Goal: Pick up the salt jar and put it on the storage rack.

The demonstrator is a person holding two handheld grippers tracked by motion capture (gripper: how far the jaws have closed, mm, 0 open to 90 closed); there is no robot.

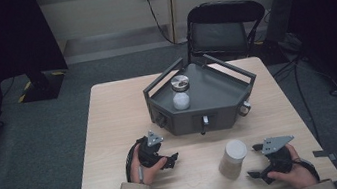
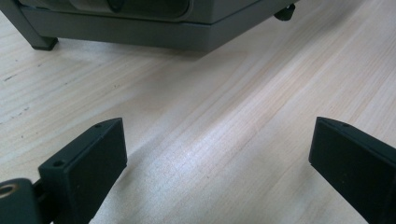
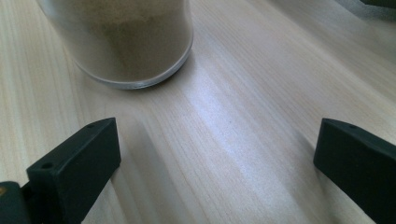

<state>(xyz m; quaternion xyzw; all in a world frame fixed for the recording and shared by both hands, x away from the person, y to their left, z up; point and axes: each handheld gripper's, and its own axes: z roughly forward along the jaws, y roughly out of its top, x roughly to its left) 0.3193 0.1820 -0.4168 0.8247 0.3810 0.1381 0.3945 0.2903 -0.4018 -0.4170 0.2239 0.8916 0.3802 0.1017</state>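
Note:
A jar of tan powder with a pale lid [image 1: 232, 159] stands on the wooden table near the front right; its base [image 3: 127, 42] rises just ahead of my right gripper [image 3: 215, 168], whose jaws stand wide apart and empty. In the high view my right gripper [image 1: 256, 161] rests right beside that jar, held by a hand. My left gripper [image 1: 171, 158] lies at the front left, open, with bare wood between its jaws [image 2: 217, 163]. A second jar with a metal lid [image 1: 181, 92] holds white material and sits inside the grey tray [image 1: 217, 98].
The grey angular tray stands mid-table with knobs on its front wall; its base [image 2: 140, 32] is just ahead of my left gripper. A black folding chair [image 1: 223, 26] stands behind the table. Table edges are near both hands.

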